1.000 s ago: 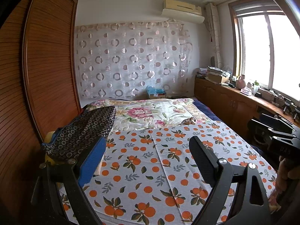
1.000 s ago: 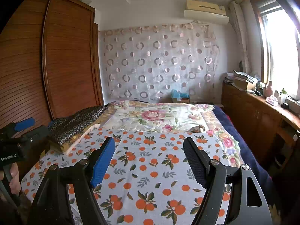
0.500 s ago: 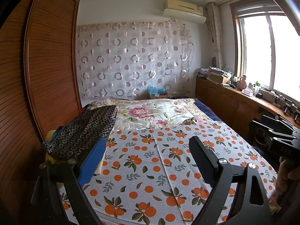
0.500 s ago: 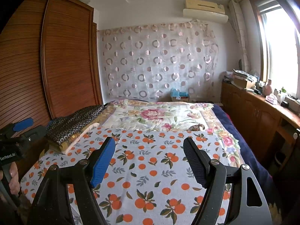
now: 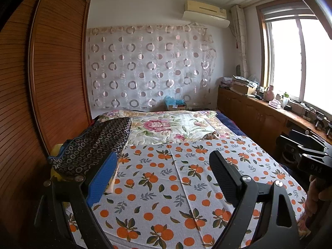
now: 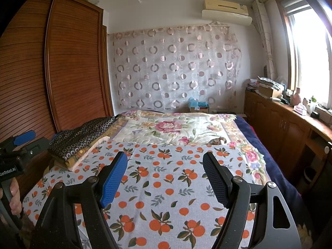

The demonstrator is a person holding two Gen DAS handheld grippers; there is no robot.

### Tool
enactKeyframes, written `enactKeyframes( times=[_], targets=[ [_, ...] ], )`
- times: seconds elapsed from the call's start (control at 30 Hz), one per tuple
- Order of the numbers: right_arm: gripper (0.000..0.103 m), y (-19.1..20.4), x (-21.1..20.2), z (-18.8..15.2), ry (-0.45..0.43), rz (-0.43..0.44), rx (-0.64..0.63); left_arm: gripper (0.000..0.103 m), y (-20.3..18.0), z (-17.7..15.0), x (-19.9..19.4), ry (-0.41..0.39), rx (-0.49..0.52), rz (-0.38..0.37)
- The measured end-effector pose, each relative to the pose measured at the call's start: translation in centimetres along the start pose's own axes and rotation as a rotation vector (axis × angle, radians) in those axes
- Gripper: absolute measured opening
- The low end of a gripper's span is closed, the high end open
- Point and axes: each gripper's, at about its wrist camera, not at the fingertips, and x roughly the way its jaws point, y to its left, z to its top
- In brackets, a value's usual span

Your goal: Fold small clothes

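A white cloth printed with oranges [image 5: 166, 178] lies flat across the near half of the bed; it also shows in the right wrist view [image 6: 166, 178]. A dark garment with a ring pattern [image 5: 93, 145] lies folded on a stack at the bed's left edge, and shows in the right wrist view [image 6: 83, 134]. My left gripper [image 5: 164, 161] is open and empty above the orange cloth. My right gripper [image 6: 165, 164] is open and empty above the same cloth. Each view shows the other gripper at its side edge: the right [image 5: 309, 155], the left [image 6: 16, 155].
A floral blanket [image 5: 172, 126] covers the far half of the bed. A wooden wardrobe [image 5: 41, 83] stands along the left. A wooden cabinet [image 6: 290, 124] with clutter runs under the window on the right. A cardboard box [image 6: 198, 106] sits by the curtain.
Both views have tilted up slightly, so the bed sits a little lower in frame. Both grippers stay open and empty.
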Motion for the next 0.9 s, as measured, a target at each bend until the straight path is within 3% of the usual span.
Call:
enactKeyframes(
  times=[0.9],
  targets=[
    [0.077, -0.49, -0.01, -0.09, -0.003, 0.001, 0.000, 0.091, 0.28, -0.09, 0.10, -0.002, -0.003, -0.001]
  ],
)
